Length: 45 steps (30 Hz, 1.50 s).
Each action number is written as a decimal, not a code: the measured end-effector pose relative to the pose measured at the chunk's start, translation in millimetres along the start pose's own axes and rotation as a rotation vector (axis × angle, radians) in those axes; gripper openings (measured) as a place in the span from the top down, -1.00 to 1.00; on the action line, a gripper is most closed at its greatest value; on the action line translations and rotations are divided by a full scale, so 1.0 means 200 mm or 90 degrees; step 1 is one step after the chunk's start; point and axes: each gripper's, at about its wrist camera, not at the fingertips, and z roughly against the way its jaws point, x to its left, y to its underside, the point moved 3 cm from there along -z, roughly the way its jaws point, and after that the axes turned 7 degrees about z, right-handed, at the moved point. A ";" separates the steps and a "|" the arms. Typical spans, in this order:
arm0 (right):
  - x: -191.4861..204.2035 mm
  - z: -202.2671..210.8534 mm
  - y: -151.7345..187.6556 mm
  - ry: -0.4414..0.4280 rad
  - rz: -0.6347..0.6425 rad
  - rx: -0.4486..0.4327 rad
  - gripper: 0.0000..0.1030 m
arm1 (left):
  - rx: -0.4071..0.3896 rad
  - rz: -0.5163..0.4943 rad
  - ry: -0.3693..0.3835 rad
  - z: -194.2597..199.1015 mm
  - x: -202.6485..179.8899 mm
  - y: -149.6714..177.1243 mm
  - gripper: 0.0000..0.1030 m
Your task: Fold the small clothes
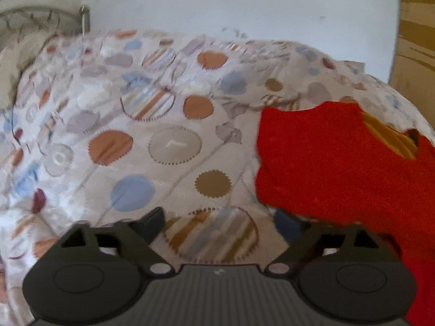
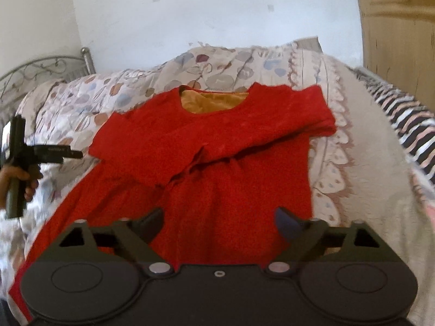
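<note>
While both pairs of jaws stand wide apart with nothing clamped, the red garment (image 2: 206, 146) lies spread on the patterned quilt (image 1: 174, 144) that covers the bed. Seen from the right wrist camera, the right gripper (image 2: 218, 224) hangs over the garment's lower part, near the quilt's near edge; red cloth fills the gap between its fingers, yet the pads do not press on it. Both sleeves are folded in across the chest, and a mustard-yellow lining (image 2: 214, 102) shows inside the neckline, which points toward the far edge by the white wall (image 2: 217, 13).

Seen from the left wrist camera, the left gripper (image 1: 224, 224) is over bare quilt, just beside the garment's side edge; only its right finger is near the red cloth, which partly covers that fingertip. In the right wrist view this gripper appears side-on at the left margin, held by a hand (image 2: 16, 180) cut off by the frame.

Both views are soft with blur, so the cloth's texture and seams are hard to make out. The garment's hem is hidden behind the right gripper's body. A metal headboard (image 2: 40, 70) and a striped cloth (image 2: 407, 125) at the quilt's right edge are only partly in view.
</note>
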 end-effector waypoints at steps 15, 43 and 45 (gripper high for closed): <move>0.22 0.54 0.36 0.036 0.168 -0.034 -0.99 | 0.012 -0.141 0.146 0.75 -0.18 0.53 -1.00; 0.54 0.67 0.80 0.262 0.534 0.013 -0.68 | -0.020 -0.302 0.202 1.03 -0.32 0.90 -1.00; 0.54 0.69 0.78 0.232 0.506 0.011 -0.15 | -0.013 -0.302 0.219 1.04 -0.33 0.90 -1.00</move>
